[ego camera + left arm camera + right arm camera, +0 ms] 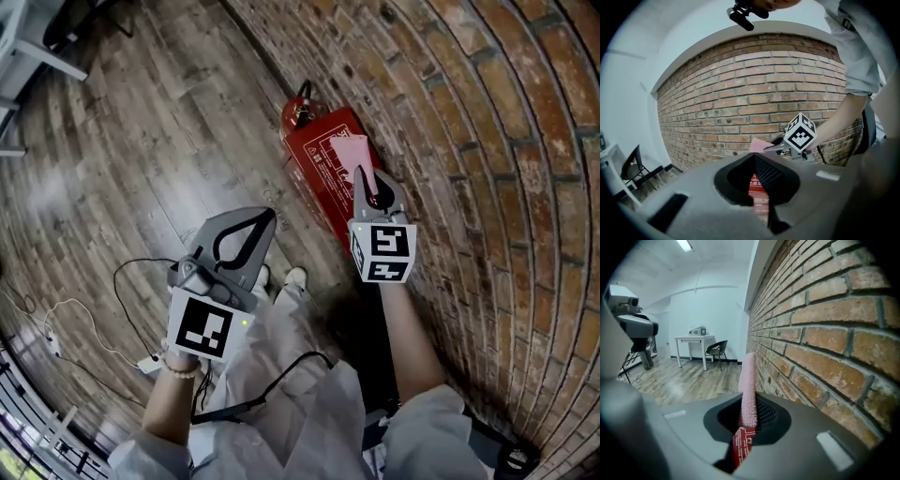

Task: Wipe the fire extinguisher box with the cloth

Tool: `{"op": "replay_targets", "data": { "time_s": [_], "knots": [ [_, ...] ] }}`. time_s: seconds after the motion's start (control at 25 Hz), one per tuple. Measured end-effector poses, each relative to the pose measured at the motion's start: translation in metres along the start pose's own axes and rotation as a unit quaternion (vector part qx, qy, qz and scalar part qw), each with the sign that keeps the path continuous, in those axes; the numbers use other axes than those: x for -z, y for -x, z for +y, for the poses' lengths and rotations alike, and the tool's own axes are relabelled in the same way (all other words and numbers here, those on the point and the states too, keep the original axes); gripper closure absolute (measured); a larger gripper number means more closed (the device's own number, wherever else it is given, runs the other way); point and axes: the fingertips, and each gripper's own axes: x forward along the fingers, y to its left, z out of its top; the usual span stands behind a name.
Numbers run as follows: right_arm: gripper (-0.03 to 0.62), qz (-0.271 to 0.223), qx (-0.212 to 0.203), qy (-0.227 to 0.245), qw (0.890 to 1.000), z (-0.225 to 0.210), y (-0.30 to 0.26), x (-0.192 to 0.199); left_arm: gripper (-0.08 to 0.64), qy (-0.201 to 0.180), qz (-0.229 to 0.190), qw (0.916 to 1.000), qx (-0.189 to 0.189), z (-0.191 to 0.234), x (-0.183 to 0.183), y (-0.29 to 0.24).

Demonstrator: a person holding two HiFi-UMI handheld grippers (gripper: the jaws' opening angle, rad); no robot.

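Beside the brick wall (487, 141), our right gripper (367, 183) pinches the cloth (349, 150) over the fire extinguisher box (319, 178); our left gripper (267, 217) is pressed together.

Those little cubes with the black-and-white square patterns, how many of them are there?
2. One cube sits on the left gripper, near the person's wrist. The second cube sits on the right gripper, which pinches the pink cloth. None seems hidden.

Box lettering (317, 167) illegibly small
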Motion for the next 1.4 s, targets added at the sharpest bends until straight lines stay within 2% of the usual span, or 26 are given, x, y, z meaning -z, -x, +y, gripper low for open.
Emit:
{"op": "replay_targets", "data": {
  "time_s": [0.48,0.72,1.08,1.4],
  "knots": [
    [0.575,0.028,0.017,0.047,0.998,-0.031,-0.092,0.043,0.563,0.002,0.002,1.0,-0.004,0.006,0.033,-0.034],
    [0.575,0.034,0.013,0.051,0.998,-0.035,-0.126,0.051,0.563,0.011,0.031,0.9994,-0.006,-0.002,0.057,-0.038],
    [0.575,0.079,0.022,0.065,0.994,-0.046,-0.162,0.084,0.563,0.016,0.043,0.9989,-0.01,0.001,0.072,-0.05],
    [0.575,0.122,0.035,0.074,0.989,-0.054,-0.173,0.111,0.563,0.017,0.048,0.9987,-0.01,-0.002,0.079,-0.059]
  ]
}}
